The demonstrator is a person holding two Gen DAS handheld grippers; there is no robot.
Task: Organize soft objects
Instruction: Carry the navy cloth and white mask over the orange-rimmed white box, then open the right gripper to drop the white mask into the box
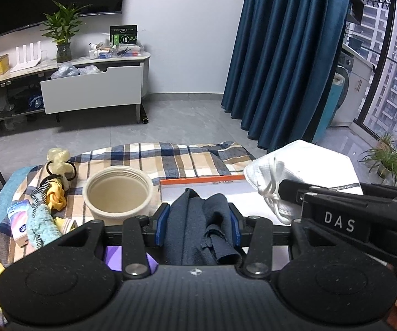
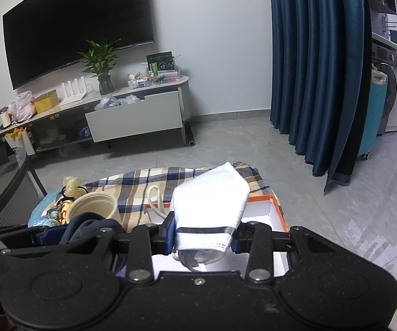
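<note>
My left gripper [image 1: 198,220] is shut on a dark navy cloth [image 1: 195,229] and holds it above the near edge of a white box with an orange rim [image 1: 201,182]. My right gripper [image 2: 204,234] is shut on a white face mask [image 2: 209,201], held over the same box [image 2: 270,209]. In the left wrist view the mask [image 1: 303,162] and the right gripper [image 1: 289,190] show at the right. In the right wrist view the left gripper [image 2: 55,234] with the navy cloth [image 2: 88,226] shows at the left.
A plaid cloth [image 1: 170,157] covers the table. On it stand a cream round basket [image 1: 118,195], a yellow cloth [image 1: 55,195], a teal towel [image 1: 42,226], a tissue pack [image 1: 19,220] and a pale toy with black hair ties [image 1: 59,162]. A TV stand [image 1: 88,88] and blue curtains [image 1: 281,55] are behind.
</note>
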